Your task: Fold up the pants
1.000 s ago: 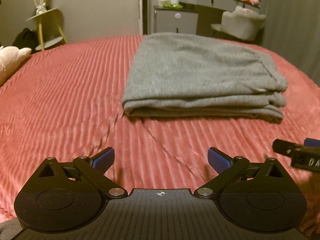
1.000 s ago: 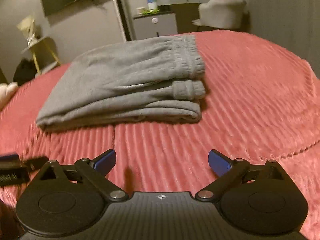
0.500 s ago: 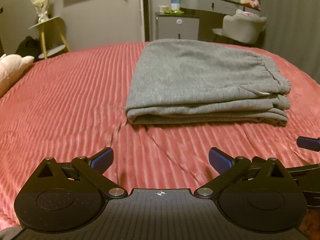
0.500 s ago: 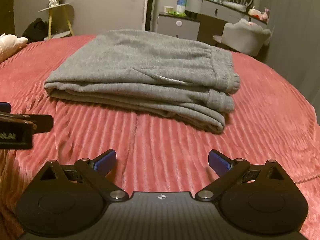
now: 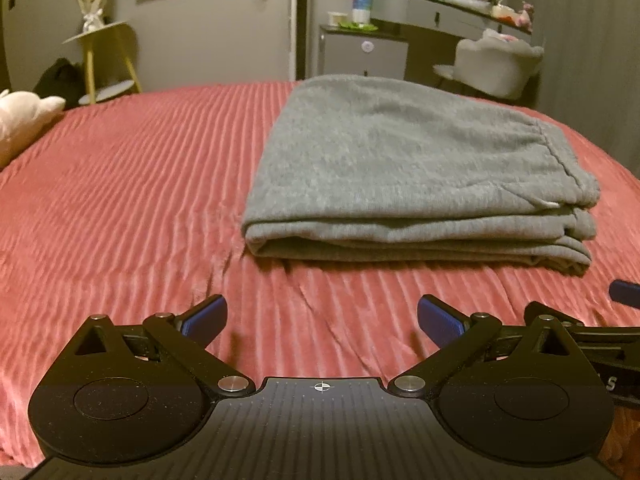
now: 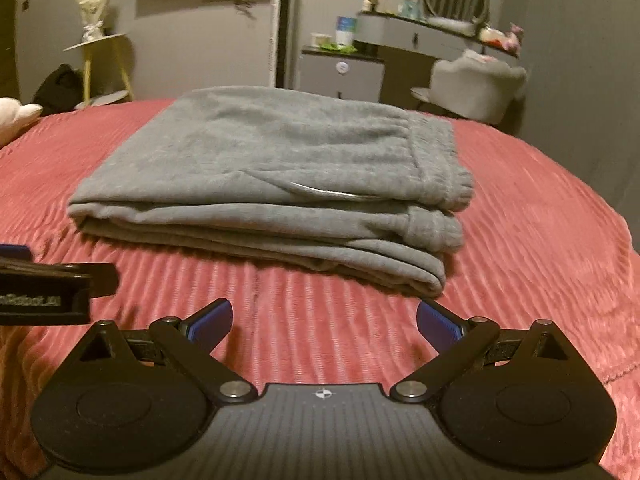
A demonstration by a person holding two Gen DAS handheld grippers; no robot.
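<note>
The grey pants [image 5: 416,176] lie folded in a flat stack on the red ribbed bedspread [image 5: 132,184], waistband and cuffs at the right end. They also show in the right wrist view [image 6: 280,184]. My left gripper [image 5: 322,318] is open and empty, a short way in front of the stack's near edge. My right gripper [image 6: 324,318] is open and empty, also in front of the near edge. Each gripper shows at the side of the other's view: the right one [image 5: 600,328], the left one [image 6: 48,288].
A white soft toy [image 5: 24,120] lies at the bed's left edge. Beyond the bed stand a yellow side table [image 5: 100,60], a grey cabinet [image 5: 360,56], a dresser [image 5: 452,12] and a grey padded chair [image 5: 500,68].
Both grippers have drawn back and risen a little from the stack, still open. The right wrist view has swung to face the pants squarely. The pants have not moved.
</note>
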